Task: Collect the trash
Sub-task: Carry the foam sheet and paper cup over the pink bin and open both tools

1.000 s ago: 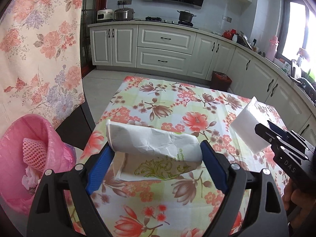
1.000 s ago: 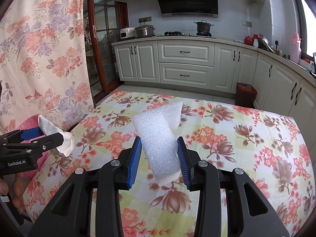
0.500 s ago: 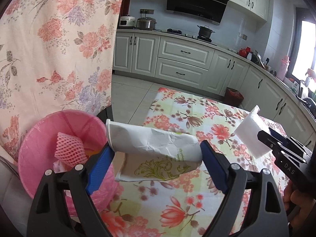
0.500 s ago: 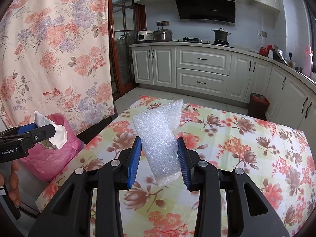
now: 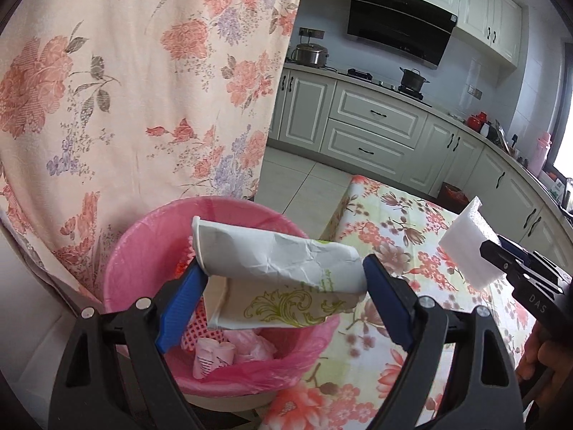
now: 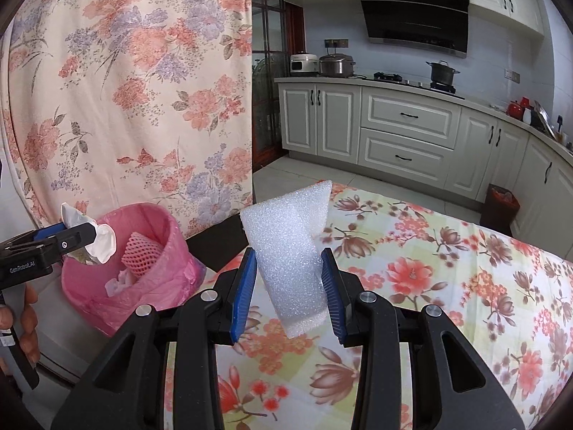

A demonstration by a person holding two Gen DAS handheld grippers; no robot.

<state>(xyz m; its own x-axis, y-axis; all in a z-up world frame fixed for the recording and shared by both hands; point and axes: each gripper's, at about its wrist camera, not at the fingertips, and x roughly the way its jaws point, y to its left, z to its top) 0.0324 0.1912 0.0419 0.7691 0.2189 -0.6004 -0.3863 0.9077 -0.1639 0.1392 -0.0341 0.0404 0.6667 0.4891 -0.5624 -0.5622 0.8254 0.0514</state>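
The crushed white paper cup with green scrollwork (image 5: 283, 279), lying across the left wrist view, covers the middle of the pink-lined round bin (image 5: 143, 247), so most of the rubbish inside is hidden; only a corner of the pink foam fruit net (image 5: 191, 333) and some crumpled pink scraps (image 5: 232, 351) show beneath it. The small printing on those scraps is too fine to read. In the right wrist view the white foam sheet (image 6: 290, 251) hides the flowered tablecloth (image 6: 447, 276) behind it, and the bin's near wall screens its lower contents
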